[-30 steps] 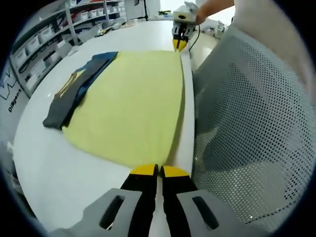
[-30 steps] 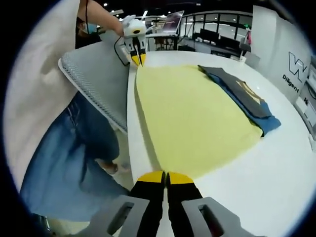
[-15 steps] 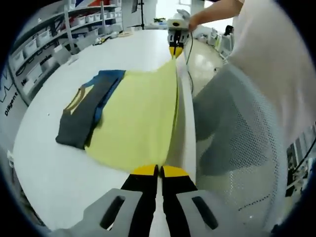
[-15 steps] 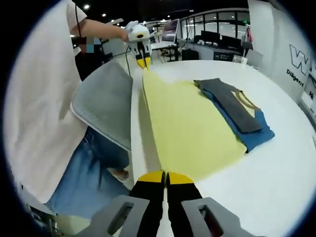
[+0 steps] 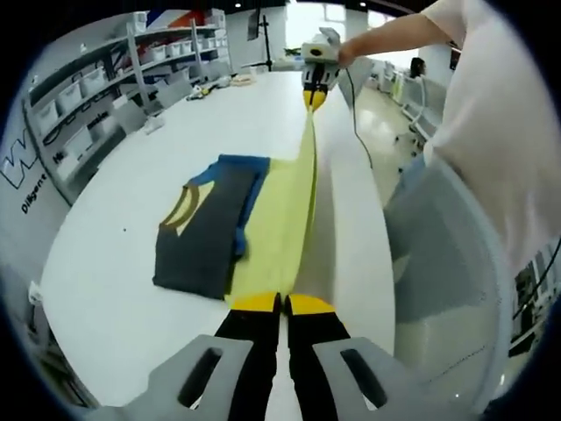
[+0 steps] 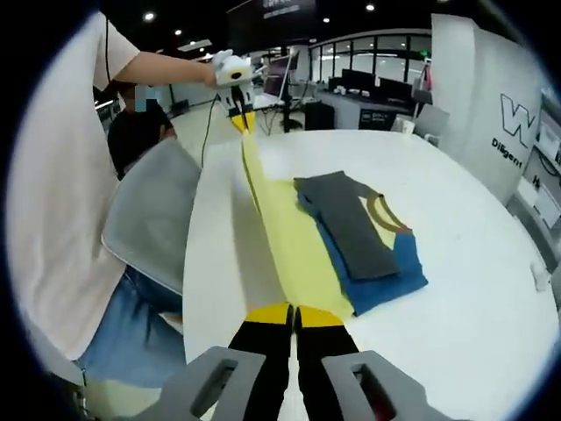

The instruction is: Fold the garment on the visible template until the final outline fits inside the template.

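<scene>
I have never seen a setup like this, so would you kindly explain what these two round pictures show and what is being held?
There is no robot here: a person holds a two-jaw gripper in each hand, and a fisheye camera rides on each one, looking forward along its jaws. In the left gripper view, the left gripper rises from the bottom and the right gripper shows far off at the top. The right gripper view mirrors this: the right gripper is below and the left gripper beyond. Both are shut on one edge of a yellow garment, lifting that edge off the white table and stretching it between them. On the garment's far part lie a dark grey folded garment and a blue one beneath it.
</scene>
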Tool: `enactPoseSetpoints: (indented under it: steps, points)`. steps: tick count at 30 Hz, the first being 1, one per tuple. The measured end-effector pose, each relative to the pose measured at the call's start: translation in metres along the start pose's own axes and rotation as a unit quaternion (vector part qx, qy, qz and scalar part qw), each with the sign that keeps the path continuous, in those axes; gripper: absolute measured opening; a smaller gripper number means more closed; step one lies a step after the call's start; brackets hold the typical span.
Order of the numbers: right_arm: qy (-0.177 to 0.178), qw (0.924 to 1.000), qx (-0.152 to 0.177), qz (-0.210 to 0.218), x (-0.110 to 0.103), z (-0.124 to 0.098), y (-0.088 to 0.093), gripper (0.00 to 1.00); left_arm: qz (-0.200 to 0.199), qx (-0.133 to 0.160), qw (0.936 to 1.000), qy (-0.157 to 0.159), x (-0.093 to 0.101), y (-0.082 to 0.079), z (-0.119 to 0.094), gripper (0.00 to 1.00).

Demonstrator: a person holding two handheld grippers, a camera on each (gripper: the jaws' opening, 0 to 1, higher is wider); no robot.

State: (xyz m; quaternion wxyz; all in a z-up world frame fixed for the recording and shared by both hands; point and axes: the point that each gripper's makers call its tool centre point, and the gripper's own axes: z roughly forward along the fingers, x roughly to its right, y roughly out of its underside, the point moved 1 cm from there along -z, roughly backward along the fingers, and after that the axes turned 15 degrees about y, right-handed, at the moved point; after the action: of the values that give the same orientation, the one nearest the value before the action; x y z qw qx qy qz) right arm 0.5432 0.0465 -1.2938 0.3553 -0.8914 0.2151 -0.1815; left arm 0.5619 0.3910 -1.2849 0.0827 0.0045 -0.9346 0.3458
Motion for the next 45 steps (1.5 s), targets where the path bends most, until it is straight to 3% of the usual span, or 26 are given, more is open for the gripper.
enactPoseSetpoints:
  steps: [14,30,39,45]
  points:
    - [0.016,0.9998,0.002,0.006,0.072,0.028,-0.025,0.0,-0.021,0.004,0.9995,-0.022,-0.078,-0.016,-0.015,0.01]
    - [0.031,0.999,-0.01,0.031,0.135,0.072,-0.023,0.0,-0.069,0.001,0.9974,-0.022,-0.148,-0.019,-0.005,0.01]
    - [0.056,0.9957,-0.02,0.07,0.168,0.104,-0.013,0.0,-0.124,0.016,0.9918,-0.03,-0.188,-0.014,0.008,0.01]
    - [0.071,0.993,-0.028,0.091,0.18,0.127,-0.007,0.0,-0.153,0.01,0.9875,-0.034,-0.216,0.004,0.02,0.01]
